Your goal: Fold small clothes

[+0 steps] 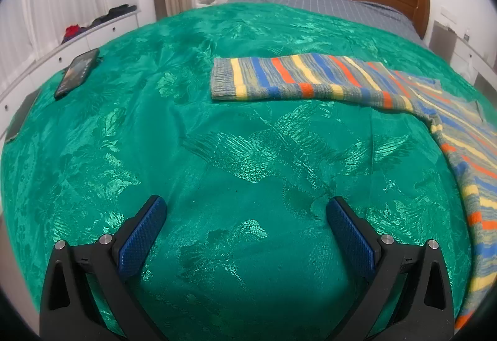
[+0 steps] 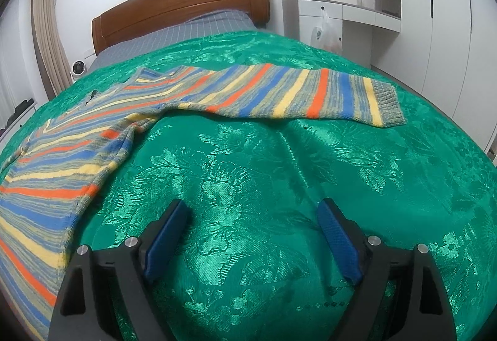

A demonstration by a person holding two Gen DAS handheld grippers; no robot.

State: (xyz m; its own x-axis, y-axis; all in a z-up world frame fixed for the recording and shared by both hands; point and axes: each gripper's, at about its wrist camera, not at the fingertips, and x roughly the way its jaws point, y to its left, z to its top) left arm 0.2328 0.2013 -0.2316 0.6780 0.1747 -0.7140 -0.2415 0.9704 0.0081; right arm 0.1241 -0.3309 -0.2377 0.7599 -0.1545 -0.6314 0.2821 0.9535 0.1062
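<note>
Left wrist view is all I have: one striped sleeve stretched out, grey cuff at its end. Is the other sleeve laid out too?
Observer: Yes. In the right wrist view the other sleeve lies flat and extended on the green bedspread, its grey cuff at the far end.
Operator: Is the right gripper holding anything?
Observer: No. The right gripper is open and empty over bare bedspread.
Operator: Anything beside the bed on that side?
Observer: A plastic bag hangs on the white cabinet.

Striped knit sweater [image 1: 310, 80] in blue, orange, yellow, grey, flat on green bedspread [image 1: 217, 154], sleeves outstretched
</note>
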